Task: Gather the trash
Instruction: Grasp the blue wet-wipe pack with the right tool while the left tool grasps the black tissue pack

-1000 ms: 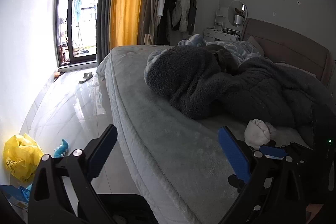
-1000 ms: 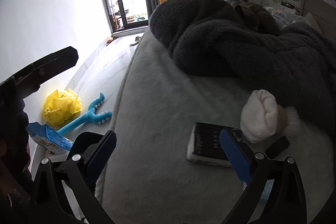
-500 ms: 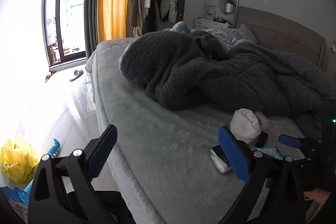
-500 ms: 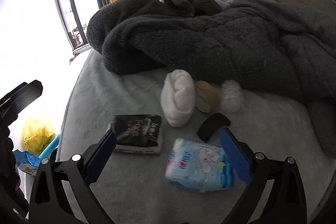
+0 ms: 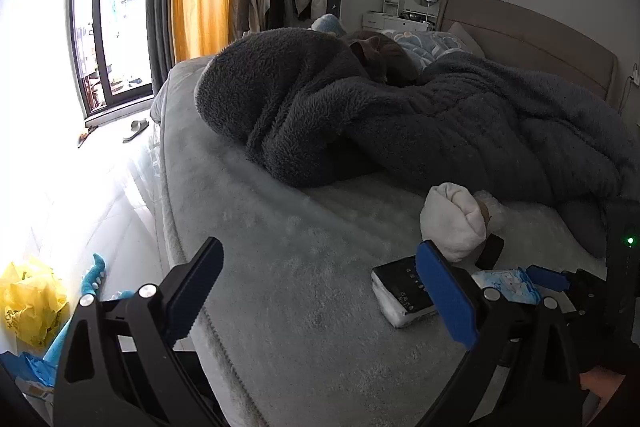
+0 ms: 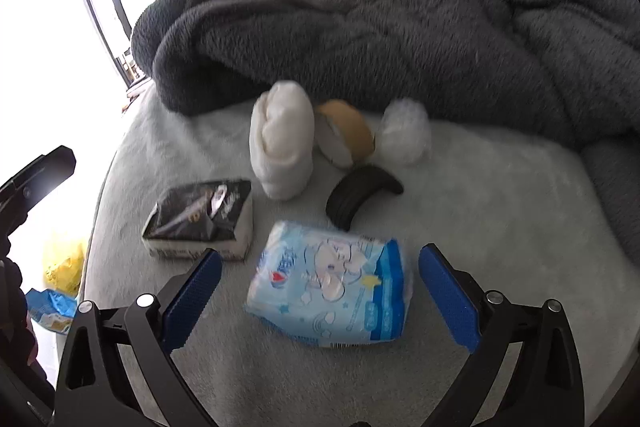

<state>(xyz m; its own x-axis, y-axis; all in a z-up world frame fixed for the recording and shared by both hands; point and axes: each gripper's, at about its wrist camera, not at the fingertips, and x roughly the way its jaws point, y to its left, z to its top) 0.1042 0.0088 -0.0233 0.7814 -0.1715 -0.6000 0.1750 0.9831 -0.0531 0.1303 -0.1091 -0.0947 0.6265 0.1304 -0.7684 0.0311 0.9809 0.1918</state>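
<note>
On the grey bed (image 6: 500, 211) lies a light blue tissue pack (image 6: 332, 287), and my right gripper (image 6: 320, 291) is open with its blue pads on either side of the pack, just above it. A black tissue pack (image 6: 204, 215) lies to the left, a black curved item (image 6: 362, 193) behind, then a rolled white sock (image 6: 282, 143), a brown-and-white item (image 6: 346, 135) and a clear wrapper ball (image 6: 404, 135). My left gripper (image 5: 320, 291) is open over the bed's corner; the black pack (image 5: 400, 295) sits by its right pad, with the blue pack (image 5: 506, 283) beyond.
A thick dark grey blanket (image 5: 400, 119) covers the bed's far half. On the floor to the left lie a yellow plastic bag (image 5: 32, 299), a blue toy (image 5: 94, 279) and a blue wrapper (image 6: 52, 309). A slipper (image 5: 136, 129) lies by the window.
Both grippers have swung right and forward over the bed. The right one has closed in on the blue tissue pack, which now lies between its open pads.
</note>
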